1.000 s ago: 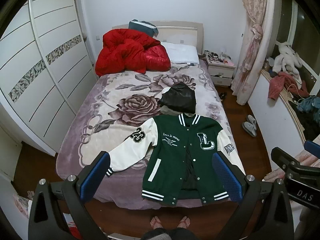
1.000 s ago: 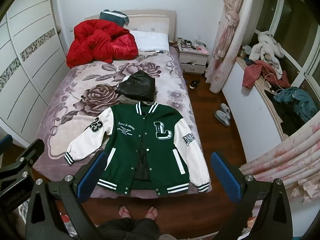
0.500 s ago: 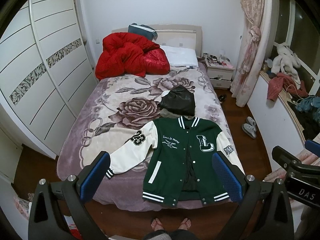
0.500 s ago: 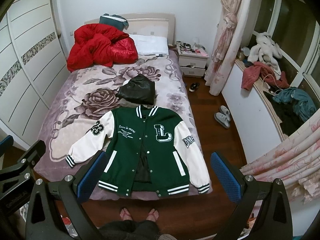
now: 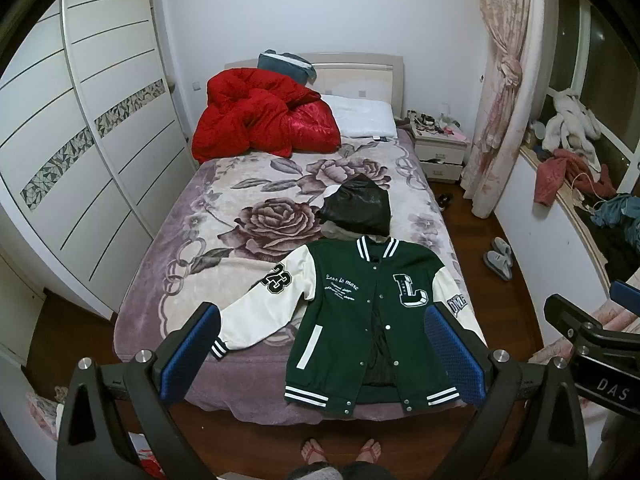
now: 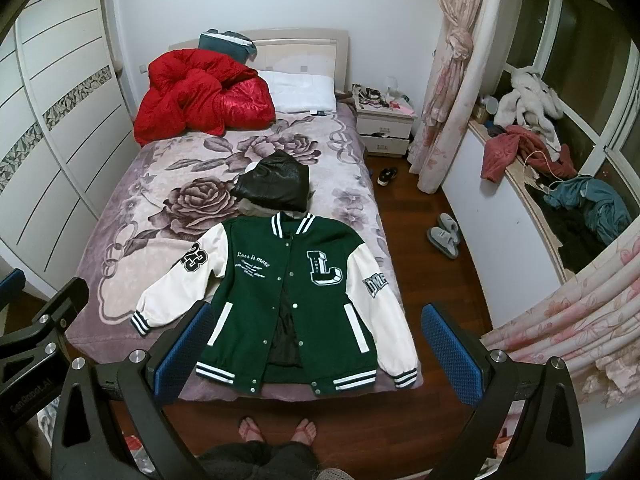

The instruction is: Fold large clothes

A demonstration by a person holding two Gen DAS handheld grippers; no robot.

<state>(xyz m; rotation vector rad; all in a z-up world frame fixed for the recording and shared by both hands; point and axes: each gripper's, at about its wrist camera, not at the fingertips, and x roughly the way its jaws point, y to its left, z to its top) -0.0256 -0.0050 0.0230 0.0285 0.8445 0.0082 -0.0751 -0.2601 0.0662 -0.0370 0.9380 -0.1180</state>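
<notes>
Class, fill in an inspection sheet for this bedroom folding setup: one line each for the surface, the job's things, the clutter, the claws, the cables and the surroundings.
Surface: bed with a floral blanket.
Job's things: green varsity jacket lies face up, unfolded, sleeves spread, at the foot of the bed; black hooded garment just beyond its collar.
Clutter: red duvet and white pillow at the headboard.
Claws: left claw and right claw both open, above the bed's foot, holding nothing.
Cables: white cable on the window ledge.
Surroundings: wardrobe, nightstand, curtain, slippers on the floor.
</notes>
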